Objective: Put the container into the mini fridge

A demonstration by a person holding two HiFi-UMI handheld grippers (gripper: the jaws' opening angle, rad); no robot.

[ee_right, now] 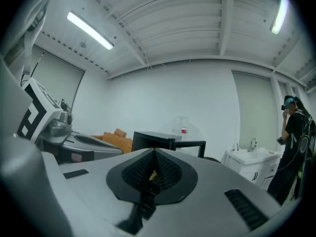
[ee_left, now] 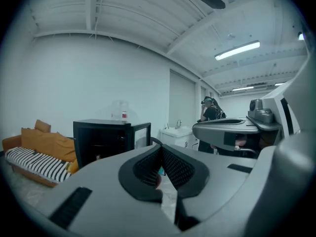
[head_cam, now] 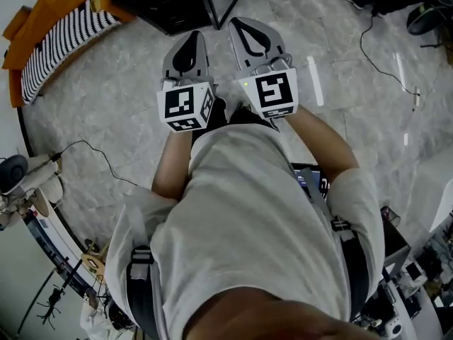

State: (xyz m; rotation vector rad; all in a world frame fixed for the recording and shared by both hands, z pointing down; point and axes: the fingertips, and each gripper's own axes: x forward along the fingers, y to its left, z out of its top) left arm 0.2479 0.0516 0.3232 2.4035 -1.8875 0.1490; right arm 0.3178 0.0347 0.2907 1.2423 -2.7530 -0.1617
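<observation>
A black mini fridge (ee_left: 104, 141) stands ahead with its glass door (ee_left: 141, 132) swung open. On its top sits a clear container (ee_left: 122, 113) with a red label, also seen from the right gripper view as the container (ee_right: 183, 127) above the fridge (ee_right: 157, 141). In the head view only a corner of the fridge (head_cam: 177, 9) shows at the top. My left gripper (head_cam: 192, 35) and right gripper (head_cam: 241, 24) are held side by side at chest height, well short of the fridge. Both are shut with nothing between the jaws.
An orange sofa (head_cam: 49, 20) with a striped cover stands left of the fridge. A white sink cabinet (ee_right: 252, 162) and a person (ee_right: 295, 147) are to the right. A cable (head_cam: 95, 154) runs over the grey marble floor (head_cam: 127, 83).
</observation>
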